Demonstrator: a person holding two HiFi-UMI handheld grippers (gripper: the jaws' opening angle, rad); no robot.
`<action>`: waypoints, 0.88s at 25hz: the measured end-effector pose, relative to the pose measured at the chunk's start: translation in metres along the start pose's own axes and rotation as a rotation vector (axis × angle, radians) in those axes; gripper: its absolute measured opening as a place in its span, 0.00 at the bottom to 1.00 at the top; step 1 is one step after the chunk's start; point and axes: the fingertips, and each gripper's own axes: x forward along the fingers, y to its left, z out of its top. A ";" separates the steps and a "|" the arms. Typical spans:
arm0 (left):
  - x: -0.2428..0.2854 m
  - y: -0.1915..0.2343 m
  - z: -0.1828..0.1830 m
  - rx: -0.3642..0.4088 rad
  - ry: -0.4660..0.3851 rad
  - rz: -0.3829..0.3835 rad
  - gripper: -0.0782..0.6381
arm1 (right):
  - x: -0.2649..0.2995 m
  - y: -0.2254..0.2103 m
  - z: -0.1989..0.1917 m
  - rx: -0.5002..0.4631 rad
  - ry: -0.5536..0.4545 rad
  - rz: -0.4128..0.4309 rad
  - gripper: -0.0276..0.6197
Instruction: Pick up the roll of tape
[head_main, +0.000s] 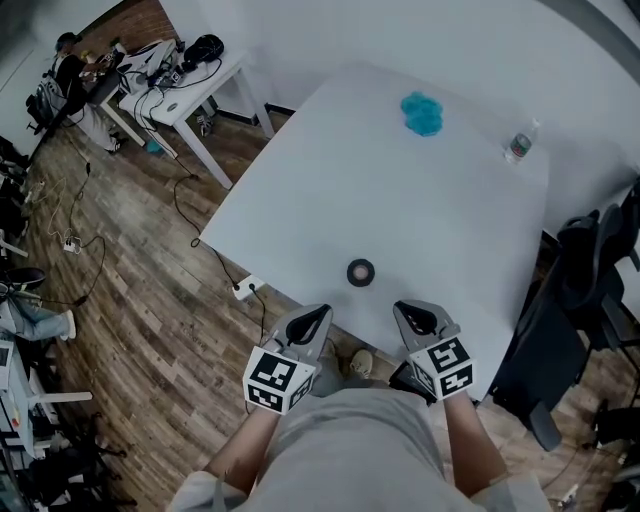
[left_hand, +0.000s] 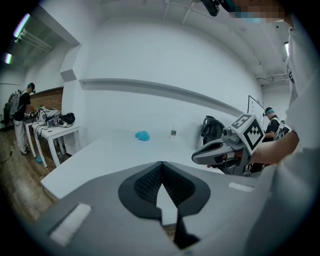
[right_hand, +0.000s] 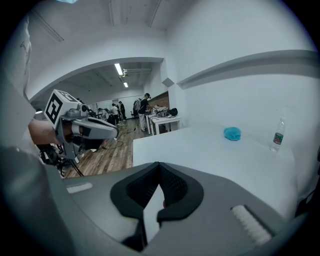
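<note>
The roll of tape (head_main: 361, 271) is a small black ring lying flat on the white table (head_main: 330, 180), close to its near edge. In the head view both grippers hover just short of that edge, pointing at the table. My left gripper (head_main: 321, 311) is to the tape's near left and my right gripper (head_main: 401, 306) to its near right, neither touching it. Both are shut with nothing held. In the left gripper view the shut jaws meet at their tips and the right gripper (left_hand: 220, 152) shows beside them. The left gripper (right_hand: 92, 131) shows in the right gripper view. Neither gripper view shows the tape.
A crumpled blue cloth (head_main: 422, 113) and a clear water bottle (head_main: 518, 146) stand at the table's far side. A dark office chair (head_main: 580, 290) is by the right edge. A power strip (head_main: 247, 288) and cables lie on the wood floor at left, beyond a cluttered desk (head_main: 190, 90).
</note>
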 end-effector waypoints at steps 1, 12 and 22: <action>0.001 0.000 0.000 0.006 0.005 -0.003 0.13 | 0.001 -0.001 0.001 0.005 0.003 -0.002 0.05; 0.014 0.025 -0.003 0.013 0.046 -0.050 0.13 | 0.018 -0.005 0.007 0.020 0.034 -0.049 0.05; 0.038 0.040 -0.008 0.043 0.083 -0.126 0.13 | 0.039 -0.014 0.003 0.059 0.056 -0.095 0.05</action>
